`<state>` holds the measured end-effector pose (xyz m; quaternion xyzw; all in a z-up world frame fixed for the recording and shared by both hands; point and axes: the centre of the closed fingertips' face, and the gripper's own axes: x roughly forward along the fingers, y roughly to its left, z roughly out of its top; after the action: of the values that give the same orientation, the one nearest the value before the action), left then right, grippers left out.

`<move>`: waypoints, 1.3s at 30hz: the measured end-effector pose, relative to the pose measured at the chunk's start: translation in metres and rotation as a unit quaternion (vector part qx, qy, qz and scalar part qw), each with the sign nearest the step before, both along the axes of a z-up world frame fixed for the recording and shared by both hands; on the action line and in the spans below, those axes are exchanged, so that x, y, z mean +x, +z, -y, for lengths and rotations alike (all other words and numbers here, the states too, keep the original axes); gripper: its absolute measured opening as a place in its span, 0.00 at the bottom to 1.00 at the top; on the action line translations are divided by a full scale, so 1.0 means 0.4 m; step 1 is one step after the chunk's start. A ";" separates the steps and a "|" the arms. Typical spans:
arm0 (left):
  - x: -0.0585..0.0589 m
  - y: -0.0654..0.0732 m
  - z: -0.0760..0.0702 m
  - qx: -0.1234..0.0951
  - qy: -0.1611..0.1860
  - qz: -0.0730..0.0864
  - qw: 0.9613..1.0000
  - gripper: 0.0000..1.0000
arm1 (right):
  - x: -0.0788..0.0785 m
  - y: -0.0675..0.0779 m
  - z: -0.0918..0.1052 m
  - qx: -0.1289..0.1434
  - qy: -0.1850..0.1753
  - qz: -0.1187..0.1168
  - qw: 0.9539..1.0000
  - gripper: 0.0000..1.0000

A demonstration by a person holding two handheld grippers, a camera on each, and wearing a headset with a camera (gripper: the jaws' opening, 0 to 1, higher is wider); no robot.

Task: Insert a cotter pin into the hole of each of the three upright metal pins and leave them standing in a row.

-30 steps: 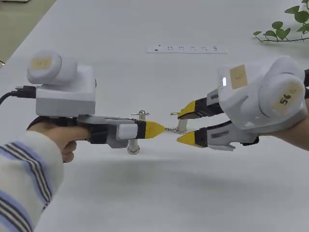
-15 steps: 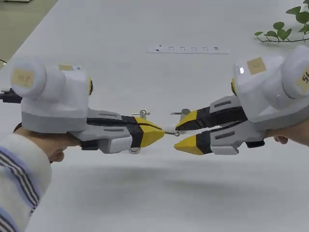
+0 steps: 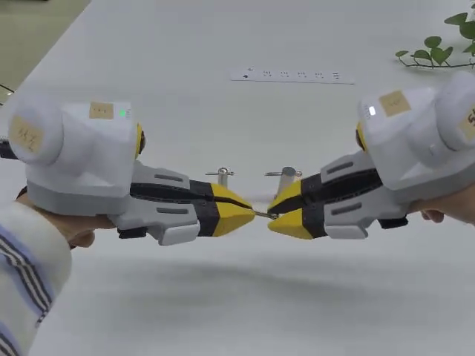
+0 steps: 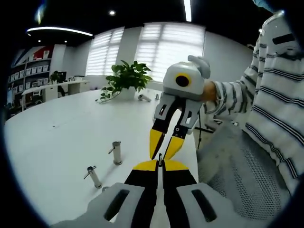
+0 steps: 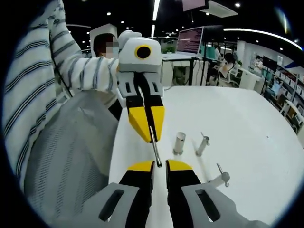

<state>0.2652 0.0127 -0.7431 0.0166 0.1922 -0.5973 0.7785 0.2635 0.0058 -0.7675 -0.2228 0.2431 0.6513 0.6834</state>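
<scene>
The right gripper (image 3: 276, 216), spread wide a second ago, has narrowed its jaws round the free end of the cotter pin (image 3: 261, 214), which the left gripper (image 3: 245, 211) pinches in the air just on the near side of the upright pins (image 3: 223, 178); I cannot tell whether it grips yet, so this is probably a handover before insertion.

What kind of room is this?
Probably a big open office or lab. There is a long white table, a potted plant beside tall windows with blinds, and a lit screen above desks farther back.
</scene>
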 end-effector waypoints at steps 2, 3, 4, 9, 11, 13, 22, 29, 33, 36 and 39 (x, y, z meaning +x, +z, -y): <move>0.000 -0.003 -0.001 -0.001 0.000 -0.006 1.000 0.00 | -0.004 -0.002 -0.002 -0.003 0.003 0.002 1.000 0.10; -0.002 -0.007 -0.002 0.002 -0.002 -0.006 1.000 0.00 | -0.006 -0.002 -0.003 -0.003 0.005 0.001 1.000 0.10; -0.003 -0.011 -0.003 0.005 -0.003 -0.005 1.000 0.00 | -0.008 -0.002 -0.004 -0.001 0.007 -0.003 1.000 0.10; -0.015 -0.004 0.004 0.001 -0.020 0.010 1.000 0.01 | -0.021 -0.005 -0.007 -0.005 0.019 -0.010 1.000 0.07; -0.016 -0.003 0.004 -0.002 -0.022 0.007 1.000 0.01 | -0.026 -0.006 -0.007 -0.007 0.025 -0.012 1.000 0.06; -0.017 -0.004 0.003 -0.002 -0.023 0.007 1.000 0.01 | -0.028 -0.006 -0.007 -0.007 0.027 -0.014 1.000 0.06; -0.032 -0.032 -0.012 0.015 -0.033 -0.003 0.999 0.01 | -0.040 -0.007 -0.009 -0.012 0.042 -0.018 0.999 0.05; -0.043 -0.047 -0.014 0.027 -0.040 -0.010 0.999 0.01 | -0.046 -0.016 -0.009 -0.029 0.059 -0.015 0.998 0.05; -0.046 -0.048 -0.016 0.022 -0.033 -0.038 0.998 0.01 | -0.046 -0.017 -0.008 -0.033 0.065 -0.011 0.997 0.05; -0.045 -0.044 -0.018 0.022 -0.037 -0.023 0.999 0.01 | -0.047 -0.016 -0.010 -0.034 0.064 -0.011 0.997 0.05; -0.034 -0.049 -0.024 0.024 -0.030 -0.016 0.999 0.02 | -0.042 -0.018 -0.014 -0.034 0.061 -0.011 0.997 0.05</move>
<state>0.2515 0.0221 -0.7625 0.0317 0.2185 -0.6155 0.7566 0.2466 0.0115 -0.7747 -0.2533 0.2589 0.6854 0.6317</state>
